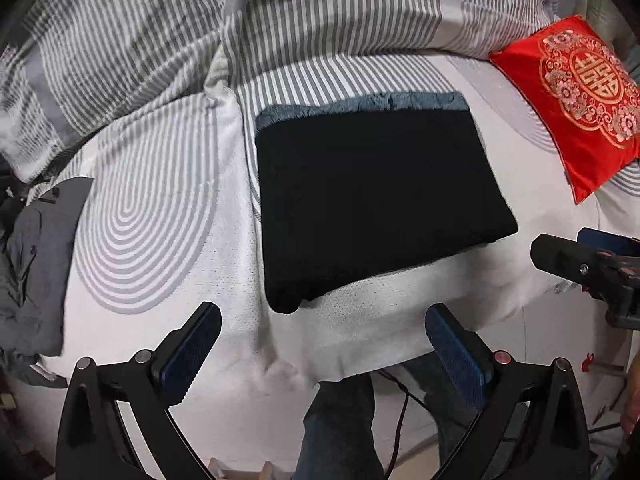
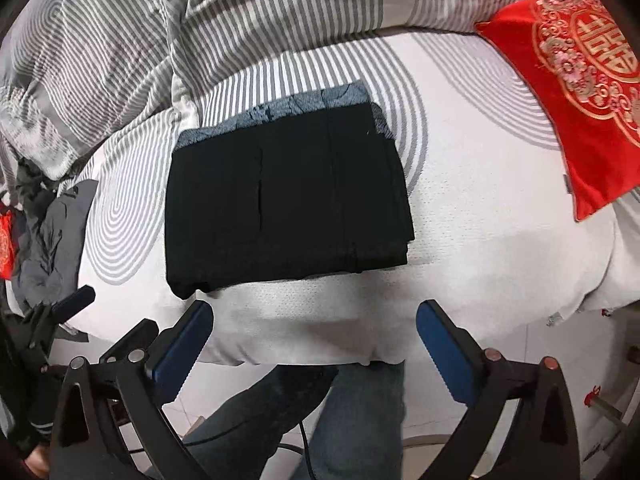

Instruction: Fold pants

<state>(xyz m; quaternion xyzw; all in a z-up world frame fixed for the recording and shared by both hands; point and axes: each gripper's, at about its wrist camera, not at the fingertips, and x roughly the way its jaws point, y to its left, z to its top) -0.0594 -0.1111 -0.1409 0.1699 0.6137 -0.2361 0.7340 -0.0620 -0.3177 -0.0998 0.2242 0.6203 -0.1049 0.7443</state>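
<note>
Pants done, pretty much: the black fleece-lined pants [image 1: 372,200] sit folded into a flat rectangle on the white bed with grey ring stripes [image 1: 152,216], grey lining peeking out along the far edge. My left tongs [image 1: 322,346] and right tongs [image 2: 314,340] both hang wide open above the near edge, holding nothing. Risk now: dipping low and snagging that near fold would drag the layers apart.

Matt black cloth pants [image 2: 280,200] — fuzzy grey lining.

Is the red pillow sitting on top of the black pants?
No, the red pillow lies apart from the folded pants, with bare bed between them.
</note>
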